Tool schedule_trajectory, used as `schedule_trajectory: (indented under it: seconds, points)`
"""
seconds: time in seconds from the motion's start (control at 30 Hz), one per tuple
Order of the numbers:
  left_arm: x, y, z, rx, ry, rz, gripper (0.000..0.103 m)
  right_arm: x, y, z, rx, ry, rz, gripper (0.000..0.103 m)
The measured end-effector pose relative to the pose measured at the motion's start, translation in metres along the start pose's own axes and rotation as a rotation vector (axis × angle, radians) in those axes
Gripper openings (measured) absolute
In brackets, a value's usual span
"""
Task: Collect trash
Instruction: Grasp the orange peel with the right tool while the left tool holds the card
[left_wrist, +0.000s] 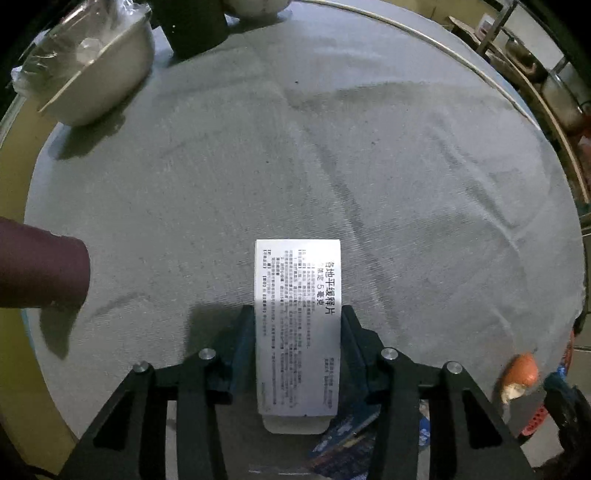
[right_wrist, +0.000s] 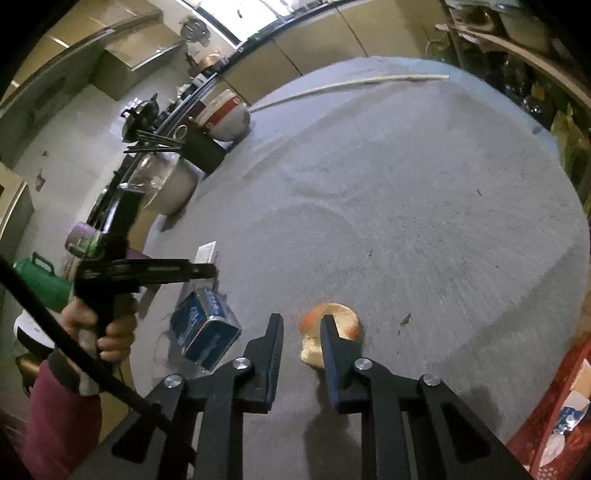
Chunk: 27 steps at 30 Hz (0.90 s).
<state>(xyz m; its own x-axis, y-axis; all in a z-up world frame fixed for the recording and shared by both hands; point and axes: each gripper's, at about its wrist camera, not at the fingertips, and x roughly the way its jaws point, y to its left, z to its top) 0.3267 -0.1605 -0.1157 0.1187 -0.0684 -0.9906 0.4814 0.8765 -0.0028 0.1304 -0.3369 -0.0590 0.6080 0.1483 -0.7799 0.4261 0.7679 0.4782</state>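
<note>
My left gripper (left_wrist: 297, 314) is shut on a white medicine box (left_wrist: 297, 295) with black print, held above the grey tablecloth (left_wrist: 332, 166). In the right wrist view the left gripper (right_wrist: 210, 271) holds that box (right_wrist: 205, 252) at the left. My right gripper (right_wrist: 301, 325) is open, its fingers just in front of a bitten apple (right_wrist: 338, 317) lying on the cloth. The apple also shows in the left wrist view (left_wrist: 521, 373). A blue carton (right_wrist: 205, 328) lies on the table left of my right gripper, and under the left gripper (left_wrist: 351, 432).
A metal bowl lined with clear plastic (left_wrist: 99, 74) stands at the table's far left, with a black holder (left_wrist: 195, 26) beside it. A red crate (right_wrist: 554, 424) sits low at the right. A maroon sleeve (left_wrist: 40, 269) is at the left edge.
</note>
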Motion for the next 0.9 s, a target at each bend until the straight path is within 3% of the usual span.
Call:
schedule_trajectory:
  seconds: [0.17, 0.2, 0.23, 0.27, 0.3, 0.4, 0.53, 0.57, 0.67, 0.7, 0.77, 0.9]
  points:
    - [-0.030, 0.016, -0.014, -0.032, -0.129, 0.025, 0.047, -0.006, -0.013, 0.001, 0.080, -0.012, 0.044, 0.030]
    - [-0.040, 0.022, -0.018, -0.040, -0.165, 0.026, 0.047, -0.006, -0.016, 0.001, 0.089, -0.011, 0.031, 0.040]
    - [-0.054, 0.029, -0.023, -0.055, -0.210, 0.022, 0.047, -0.007, -0.018, 0.000, 0.092, -0.016, 0.031, 0.061]
    - [-0.066, 0.034, -0.029, -0.070, -0.242, 0.018, 0.047, -0.007, -0.018, 0.000, 0.093, -0.028, 0.039, 0.070]
    - [-0.082, 0.041, -0.037, -0.088, -0.286, 0.015, 0.047, -0.007, -0.019, -0.001, 0.093, -0.045, 0.044, 0.072]
    - [-0.123, 0.052, -0.060, -0.106, -0.409, 0.020, 0.047, 0.008, -0.016, -0.001, 0.094, -0.030, 0.048, 0.072]
    - [-0.169, 0.051, -0.118, -0.091, -0.547, 0.002, 0.047, 0.033, -0.005, -0.007, 0.091, 0.007, -0.031, 0.070]
    - [-0.172, 0.048, -0.125, -0.088, -0.564, 0.006, 0.047, 0.040, 0.002, -0.010, 0.067, 0.010, -0.095, 0.070]
    - [-0.183, 0.034, -0.170, -0.081, -0.620, 0.024, 0.047, 0.051, 0.015, -0.019, 0.032, -0.030, -0.207, 0.050]
    - [-0.182, 0.030, -0.180, -0.077, -0.629, 0.021, 0.047, 0.054, 0.018, -0.020, 0.019, -0.022, -0.221, 0.038]
    - [-0.177, 0.021, -0.200, -0.070, -0.635, 0.024, 0.047, 0.056, 0.027, -0.024, -0.032, -0.048, -0.271, 0.035]
    - [-0.165, -0.001, -0.225, -0.052, -0.621, -0.008, 0.047, 0.046, 0.023, -0.033, -0.035, -0.082, -0.265, 0.025]
